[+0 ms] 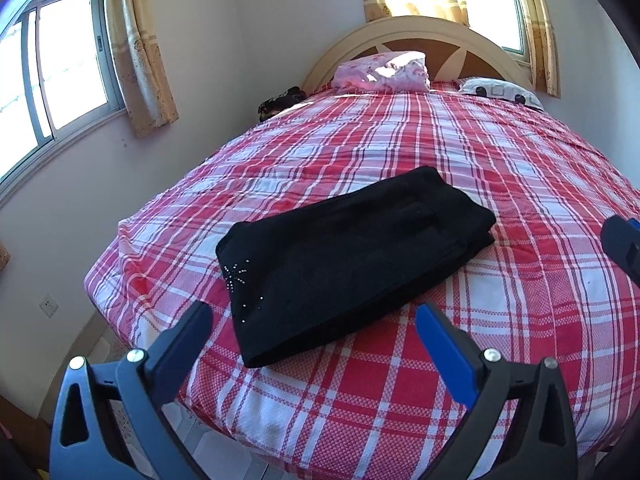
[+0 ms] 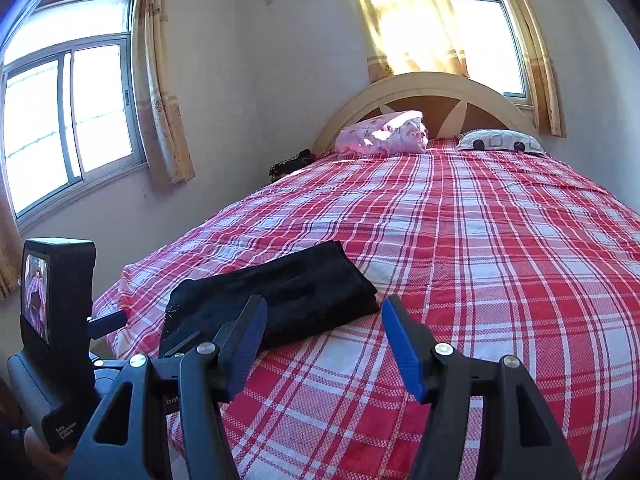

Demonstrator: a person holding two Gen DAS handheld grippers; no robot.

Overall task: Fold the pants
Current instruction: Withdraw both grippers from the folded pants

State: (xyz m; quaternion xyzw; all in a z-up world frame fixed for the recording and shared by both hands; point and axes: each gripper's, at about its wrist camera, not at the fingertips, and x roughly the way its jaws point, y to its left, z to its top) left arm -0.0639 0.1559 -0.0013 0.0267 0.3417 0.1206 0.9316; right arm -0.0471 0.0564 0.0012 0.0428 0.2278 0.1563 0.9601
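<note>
Pants [image 1: 352,264] lie folded in a compact stack near the bed's [image 1: 440,360] foot corner. Your left gripper [image 1: 312,320] stands fully spread, empty; right gripper [image 2: 324,320] part open, empty, both clear of the cloth. Folding looks done. Next: check edges; tidy only if uneven.

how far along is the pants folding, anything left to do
Done, by the look of it: the black fabric pants lie as a compact layered rectangle on the red and white plaid bedsheet. In hand: nothing. The left gripper is wide open with nothing between its fingers, and the right gripper stands apart from the cloth, also empty. Left: perhaps only squaring the slightly uneven right edge.
</note>
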